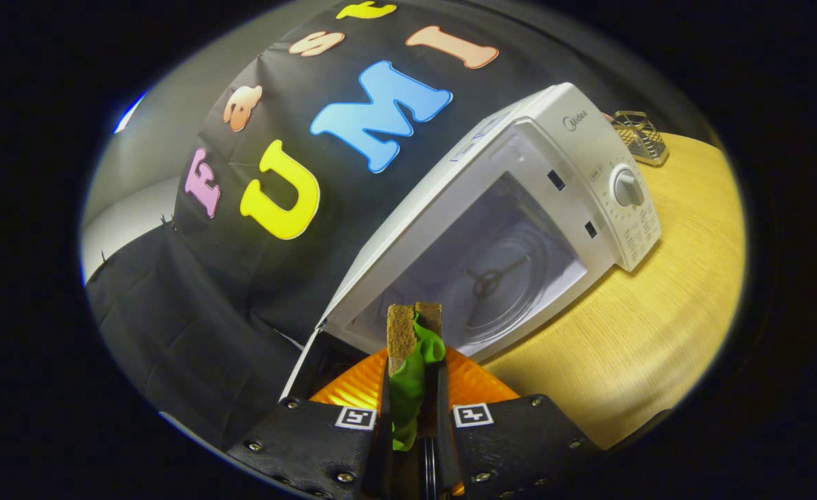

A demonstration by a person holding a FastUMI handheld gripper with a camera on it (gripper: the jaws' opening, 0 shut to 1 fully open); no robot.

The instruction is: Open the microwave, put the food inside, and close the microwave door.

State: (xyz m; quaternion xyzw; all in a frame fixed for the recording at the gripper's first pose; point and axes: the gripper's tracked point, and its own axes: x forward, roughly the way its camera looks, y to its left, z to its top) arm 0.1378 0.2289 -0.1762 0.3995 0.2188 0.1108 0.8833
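fingers (414,389) clamped on leafy brown sandwich (412,347) before open boxy white microwave (520,208)

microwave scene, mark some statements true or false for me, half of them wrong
1. The microwave door is open, the cavity exposed. True.
2. The tool is empty. False: its fingers are shut on a sandwich with green filling.
3. A wire basket sits beyond the microwave on the wooden table. True.
4. The sandwich already lies on the turntable. False: it is held just ahead of the opening, above an orange plate.
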